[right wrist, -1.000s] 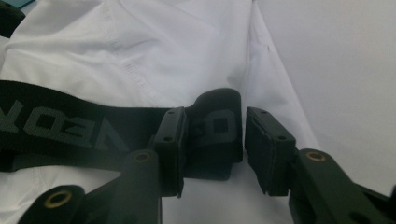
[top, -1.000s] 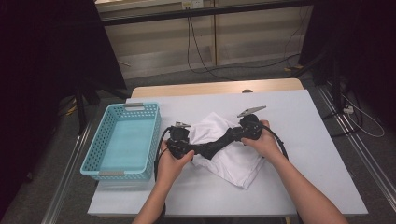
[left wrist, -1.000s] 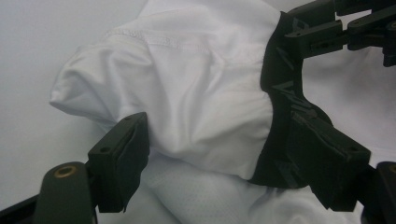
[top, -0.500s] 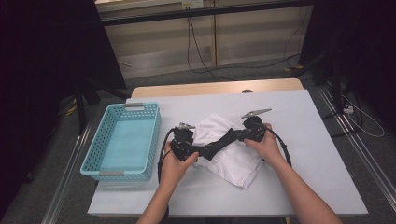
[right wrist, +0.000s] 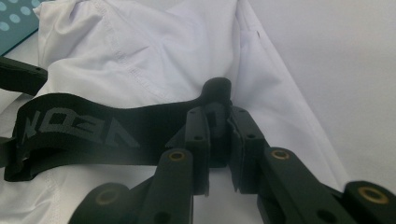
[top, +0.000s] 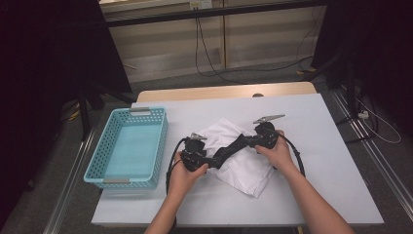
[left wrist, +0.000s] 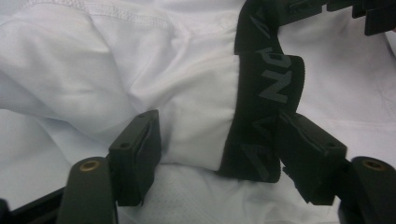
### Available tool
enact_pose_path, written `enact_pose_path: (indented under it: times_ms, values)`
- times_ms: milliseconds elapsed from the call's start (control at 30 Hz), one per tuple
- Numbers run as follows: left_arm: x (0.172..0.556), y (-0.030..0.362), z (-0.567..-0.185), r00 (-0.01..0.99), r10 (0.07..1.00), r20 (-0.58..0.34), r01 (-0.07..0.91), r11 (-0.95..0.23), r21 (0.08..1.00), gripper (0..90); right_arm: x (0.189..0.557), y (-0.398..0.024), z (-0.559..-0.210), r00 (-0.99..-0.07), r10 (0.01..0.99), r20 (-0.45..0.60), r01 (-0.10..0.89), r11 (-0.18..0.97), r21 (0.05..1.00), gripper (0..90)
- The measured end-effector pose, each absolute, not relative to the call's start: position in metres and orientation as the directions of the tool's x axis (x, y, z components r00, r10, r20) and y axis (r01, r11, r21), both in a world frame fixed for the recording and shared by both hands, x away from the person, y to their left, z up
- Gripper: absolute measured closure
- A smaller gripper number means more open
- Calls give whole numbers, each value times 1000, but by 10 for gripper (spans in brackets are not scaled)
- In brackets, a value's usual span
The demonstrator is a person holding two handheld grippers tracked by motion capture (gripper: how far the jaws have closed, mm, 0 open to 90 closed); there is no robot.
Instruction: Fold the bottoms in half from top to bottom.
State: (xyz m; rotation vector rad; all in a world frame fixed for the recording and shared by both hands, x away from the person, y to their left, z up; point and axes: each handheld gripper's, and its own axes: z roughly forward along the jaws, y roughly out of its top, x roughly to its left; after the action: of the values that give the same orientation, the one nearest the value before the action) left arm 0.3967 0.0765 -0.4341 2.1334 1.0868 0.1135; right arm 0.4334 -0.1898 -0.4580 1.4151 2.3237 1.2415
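A white garment (top: 246, 168) with a black lettered waistband (top: 229, 148) lies crumpled on the table. My right gripper (right wrist: 219, 122) is shut on one end of the waistband (right wrist: 93, 126); its jaws have just been closing. My left gripper (left wrist: 224, 144) straddles a fold of white cloth and the waistband (left wrist: 268, 84). Its jaws have just been closing and still stand wide, not pinching. In the high view the left gripper (top: 216, 158) and right gripper (top: 246, 141) point toward each other over the garment.
A light blue plastic basket (top: 163, 141) stands at the left of the white table (top: 316, 126). A cable loops from each gripper along the forearms. Beyond the table's far wooden edge the floor drops away with cables on it.
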Motion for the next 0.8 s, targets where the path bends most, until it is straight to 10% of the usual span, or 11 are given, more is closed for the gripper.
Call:
enact_pose_path:
  times_ms: [467,800]
  values:
    - [392,73,-434,647,733,-212,653,-388,651,207,435,-192,-459,-535,791,297,680,195,707,801]
    - [390,69,-440,654,739,-162,647,-436,625,385,435,-193,-460,-528,791,308,686,184,704,803]
